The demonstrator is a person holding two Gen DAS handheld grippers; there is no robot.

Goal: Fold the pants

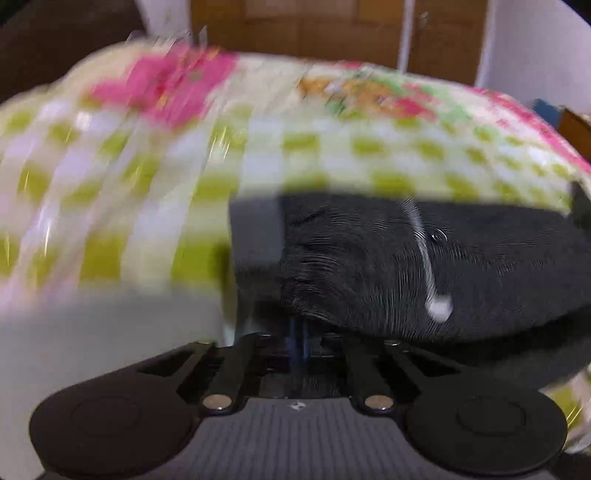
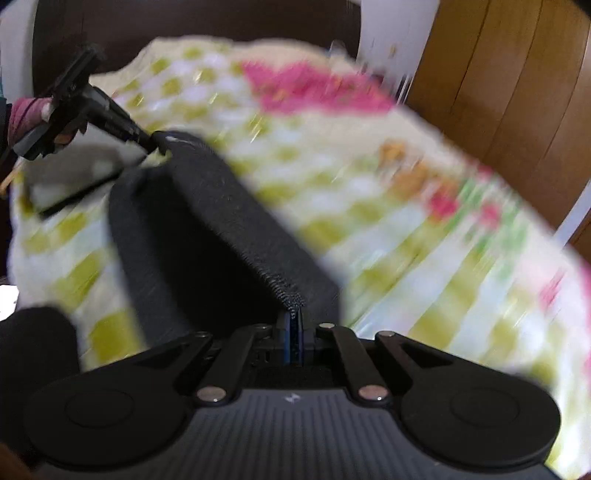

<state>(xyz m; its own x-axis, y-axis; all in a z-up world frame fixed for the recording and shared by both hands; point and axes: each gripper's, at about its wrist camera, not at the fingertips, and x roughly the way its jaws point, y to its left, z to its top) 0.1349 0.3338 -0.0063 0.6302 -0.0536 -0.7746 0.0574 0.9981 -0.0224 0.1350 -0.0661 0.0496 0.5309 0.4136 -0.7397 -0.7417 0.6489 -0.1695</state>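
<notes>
The dark grey ribbed pants (image 1: 369, 258) hang lifted over a bed. A white drawstring (image 1: 428, 266) dangles down their front. My left gripper (image 1: 299, 325) is shut on the pants' edge, the cloth bunched right at its fingertips. In the right wrist view the pants (image 2: 207, 229) stretch as a taut band from my right gripper (image 2: 293, 314), which is shut on the ribbed edge, up to the left gripper (image 2: 149, 142), which pinches the far end. A hand in a pink sleeve (image 2: 22, 118) holds that left gripper.
Under the pants lies a bedspread (image 1: 332, 155) checked in green and white with pink flowers. Wooden cupboard doors (image 2: 498, 92) stand at the right, a dark headboard (image 2: 184, 22) behind. A white cloth (image 2: 74, 173) lies at the bed's left.
</notes>
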